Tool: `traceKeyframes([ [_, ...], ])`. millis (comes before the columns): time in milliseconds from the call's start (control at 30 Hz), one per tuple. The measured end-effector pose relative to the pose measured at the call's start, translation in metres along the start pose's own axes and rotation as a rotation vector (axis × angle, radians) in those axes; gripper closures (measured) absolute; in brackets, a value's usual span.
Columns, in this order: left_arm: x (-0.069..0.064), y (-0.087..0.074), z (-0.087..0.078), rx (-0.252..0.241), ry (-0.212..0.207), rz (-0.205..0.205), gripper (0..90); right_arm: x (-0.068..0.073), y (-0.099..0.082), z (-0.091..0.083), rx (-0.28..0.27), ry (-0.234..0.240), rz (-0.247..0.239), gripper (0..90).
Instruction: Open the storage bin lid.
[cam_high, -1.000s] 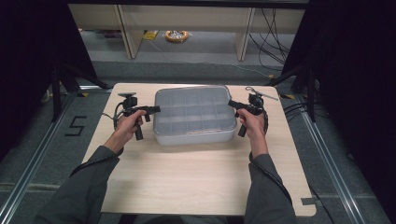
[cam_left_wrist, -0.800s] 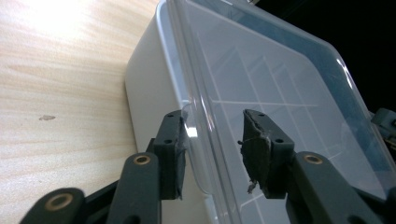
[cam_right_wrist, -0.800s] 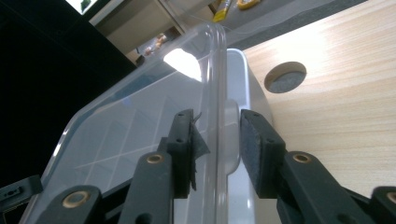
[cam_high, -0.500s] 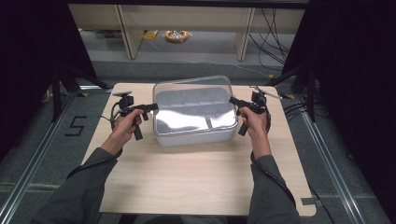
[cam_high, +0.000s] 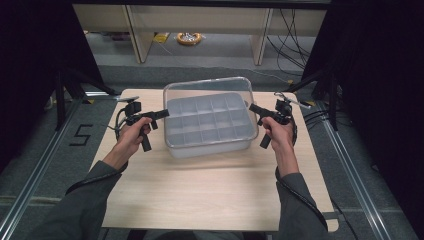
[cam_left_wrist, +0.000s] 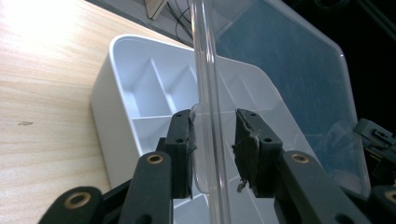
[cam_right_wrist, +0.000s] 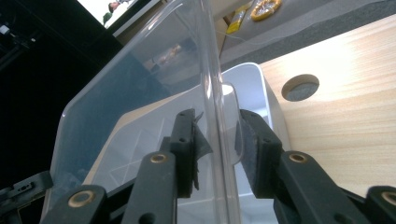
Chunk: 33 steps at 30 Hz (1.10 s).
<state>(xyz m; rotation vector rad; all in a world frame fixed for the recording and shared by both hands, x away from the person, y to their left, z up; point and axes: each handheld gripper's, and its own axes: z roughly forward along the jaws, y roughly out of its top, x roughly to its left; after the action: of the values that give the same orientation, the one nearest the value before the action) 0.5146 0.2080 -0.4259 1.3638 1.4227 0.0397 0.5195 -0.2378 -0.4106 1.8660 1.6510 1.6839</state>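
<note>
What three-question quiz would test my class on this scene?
1. True or false: the clear lid lies flat and closed on the white compartment box.
2. What runs between the jaws of the left tongs?
3. What do the box's compartments hold? A screws; B nothing visible; C beads.

Key: 1 false, it is tilted up; 2 the lid's edge; 3 B.

It looked like a lab recording station: a bare wooden table (cam_high: 210, 195) stood on grey flooring between black curtains (cam_high: 35, 60), with a taped number 5 (cam_high: 82, 135) on the floor, aluminium rails (cam_high: 30, 190), loose cables (cam_high: 290, 25) and plain shelving (cam_high: 200, 20) behind
</note>
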Motion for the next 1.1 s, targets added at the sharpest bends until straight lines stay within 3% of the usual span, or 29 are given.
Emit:
traceKeyframes([
  [33, 0.000, 0.000, 0.000, 0.000, 0.000, 0.000, 66.8, 0.001, 0.000, -0.003, 0.005, 0.000, 0.014, 68.9],
  [367, -0.012, -0.013, -0.018, 0.012, -0.039, 0.030, 67.6, 0.002, -0.009, -0.024, -0.006, 0.012, -0.007, 68.5],
  [400, -0.012, -0.015, -0.018, 0.011, -0.038, 0.029, 67.6, 0.001, -0.012, -0.029, -0.012, 0.015, -0.031, 68.6],
  [433, -0.013, -0.018, -0.020, 0.019, -0.040, 0.040, 67.6, 0.003, -0.013, -0.031, -0.006, 0.018, -0.010, 68.5],
  [467, -0.014, -0.019, -0.020, 0.015, -0.041, 0.046, 67.6, 0.001, -0.014, -0.032, -0.010, 0.003, -0.046, 68.4],
  [500, -0.014, -0.019, -0.020, 0.015, -0.041, 0.046, 67.6, 0.001, -0.014, -0.032, -0.010, 0.003, -0.046, 68.4],
  [533, -0.014, -0.020, -0.021, 0.012, -0.044, 0.047, 67.6, 0.003, -0.015, -0.034, -0.001, 0.010, -0.012, 68.4],
  [600, -0.015, -0.023, -0.024, 0.014, -0.051, 0.048, 67.8, 0.001, -0.019, -0.037, -0.003, 0.020, -0.014, 68.3],
  [700, -0.016, -0.028, -0.027, 0.012, -0.057, 0.056, 67.9, -0.002, -0.025, -0.043, -0.009, 0.028, -0.059, 68.3],
  [800, -0.015, -0.033, -0.031, 0.016, -0.064, 0.062, 67.9, -0.003, -0.029, -0.047, -0.007, 0.025, -0.056, 68.3],
  [833, -0.014, -0.035, -0.031, 0.015, -0.067, 0.066, 67.9, -0.001, -0.032, -0.048, -0.003, 0.023, -0.034, 68.3],
  [933, -0.013, -0.042, -0.035, 0.017, -0.069, 0.075, 67.9, -0.002, -0.038, -0.053, -0.013, 0.028, -0.079, 68.3],
  [1000, -0.012, -0.044, -0.036, 0.022, -0.075, 0.079, 67.8, 0.001, -0.040, -0.056, 0.002, 0.024, -0.054, 68.3],
  [1067, -0.012, -0.045, -0.039, 0.031, -0.084, 0.079, 67.8, 0.002, -0.041, -0.059, 0.006, 0.026, -0.064, 68.3],
  [1100, -0.013, -0.046, -0.040, 0.035, -0.080, 0.080, 67.8, 0.000, -0.042, -0.059, 0.001, 0.032, -0.092, 68.3],
])
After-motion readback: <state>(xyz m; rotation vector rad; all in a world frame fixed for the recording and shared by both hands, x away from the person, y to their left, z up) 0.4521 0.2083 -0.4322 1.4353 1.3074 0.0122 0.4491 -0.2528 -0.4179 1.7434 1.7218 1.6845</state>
